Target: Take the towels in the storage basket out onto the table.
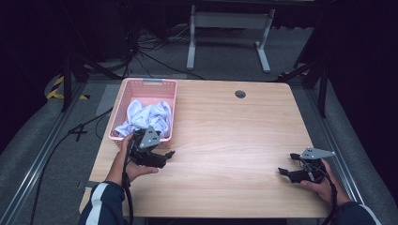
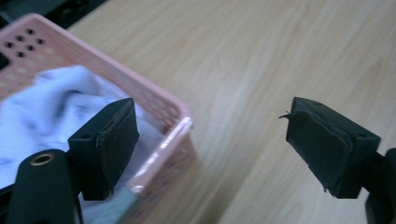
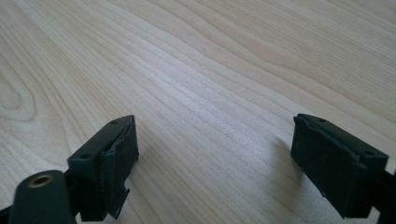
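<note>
Left tool [image 2: 212, 144] wide apart, empty, beside pink basket [image 2: 161, 105] of white cloth [image 2: 46, 107] — right tool [image 3: 215, 168] likewise spread over bare table [image 3: 224, 70].

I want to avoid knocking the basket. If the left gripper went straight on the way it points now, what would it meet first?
Probably bare table. The left gripper stands open, and the pink basket crosses only its left jaw's side, corner nearest. That jaw might clip the rim; depth is hard to judge. The white cloth lies inside the basket.
</note>
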Action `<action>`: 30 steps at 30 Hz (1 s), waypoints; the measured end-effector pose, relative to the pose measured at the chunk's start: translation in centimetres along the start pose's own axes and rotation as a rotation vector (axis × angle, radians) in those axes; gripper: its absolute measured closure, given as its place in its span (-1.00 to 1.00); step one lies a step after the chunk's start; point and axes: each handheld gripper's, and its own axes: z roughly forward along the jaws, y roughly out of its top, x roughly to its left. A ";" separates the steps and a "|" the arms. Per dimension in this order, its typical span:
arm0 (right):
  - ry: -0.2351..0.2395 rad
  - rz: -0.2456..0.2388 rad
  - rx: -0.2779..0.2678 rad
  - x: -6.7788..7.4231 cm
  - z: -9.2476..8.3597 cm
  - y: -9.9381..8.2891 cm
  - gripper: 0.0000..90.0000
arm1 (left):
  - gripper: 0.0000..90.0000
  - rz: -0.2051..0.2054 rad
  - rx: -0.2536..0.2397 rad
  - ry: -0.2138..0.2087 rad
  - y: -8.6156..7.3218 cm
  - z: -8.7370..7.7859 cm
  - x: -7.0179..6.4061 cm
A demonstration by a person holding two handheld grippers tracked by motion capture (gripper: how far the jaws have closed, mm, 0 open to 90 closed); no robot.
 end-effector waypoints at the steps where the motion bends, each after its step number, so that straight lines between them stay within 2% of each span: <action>1: 0.000 0.000 0.000 0.0 0.0 0.0 -0.67 | -0.63 -0.007 -0.002 0.023 0.2 -0.5 0.7; 2: 0.000 0.000 0.000 0.0 0.0 0.0 -0.67 | -0.65 -0.014 -0.005 0.031 0.3 -0.7 1.0; 3: 0.000 0.000 0.000 0.0 0.0 0.0 -0.67 | -0.64 -0.001 0.017 0.051 0.4 -0.9 1.5; 5: 0.000 0.000 0.000 0.0 0.0 0.0 -0.67 | -0.65 -0.007 0.044 0.084 0.6 -1.0 2.3; 7: 0.000 0.002 -0.002 0.0 0.0 0.0 -0.67 | -0.65 -0.005 0.076 0.095 0.9 -0.9 3.2; 9: 0.001 0.003 -0.001 0.0 0.0 0.0 -0.67 | -0.65 -0.024 0.094 0.094 1.0 -0.4 4.2; 13: 0.000 0.002 -0.002 0.0 0.0 0.0 -0.67 | -0.65 -0.026 0.165 0.103 1.2 1.0 5.7; 15: 0.000 0.002 -0.002 0.0 0.0 0.0 -0.67 | -0.65 -0.060 0.191 0.087 1.1 2.0 6.6; 17: 0.001 0.004 -0.001 0.0 0.0 0.0 -0.67 | -0.65 -0.062 0.255 0.079 1.2 3.0 7.5; 19: -0.001 -0.001 -0.001 0.0 0.0 0.0 -0.67 | -0.65 -0.075 0.288 0.055 1.1 4.0 8.5; 21: -0.001 -0.001 -0.001 0.0 0.0 0.0 -0.67 | -0.66 -0.083 0.338 0.087 1.1 5.0 9.3; 22: -0.002 0.000 -0.001 0.0 0.0 0.0 -0.67 | -0.66 -0.097 0.375 0.076 1.2 5.6 9.9; 25: -0.001 -0.001 -0.001 0.0 0.0 0.0 -0.67 | -0.68 -0.112 0.422 0.064 1.3 6.8 11.0; 26: -0.001 -0.001 -0.002 0.0 0.0 0.0 -0.67 | -0.71 -0.107 0.437 0.062 1.4 7.1 11.2; 27: 0.000 -0.001 -0.002 0.0 0.0 0.0 -0.67 | -0.78 -0.119 0.461 0.063 1.5 7.6 11.6; 28: 0.000 0.000 -0.001 0.0 0.0 0.0 -0.67 | -0.99 -0.119 0.485 0.066 1.5 8.0 11.9; 29: 0.000 -0.001 -0.002 0.0 0.0 0.0 -0.67 | -1.00 -0.120 0.513 0.047 1.3 8.4 12.3; 30: 0.000 -0.001 -0.002 0.0 0.0 0.0 -0.67 | -1.00 -0.120 0.513 0.047 1.3 8.4 12.3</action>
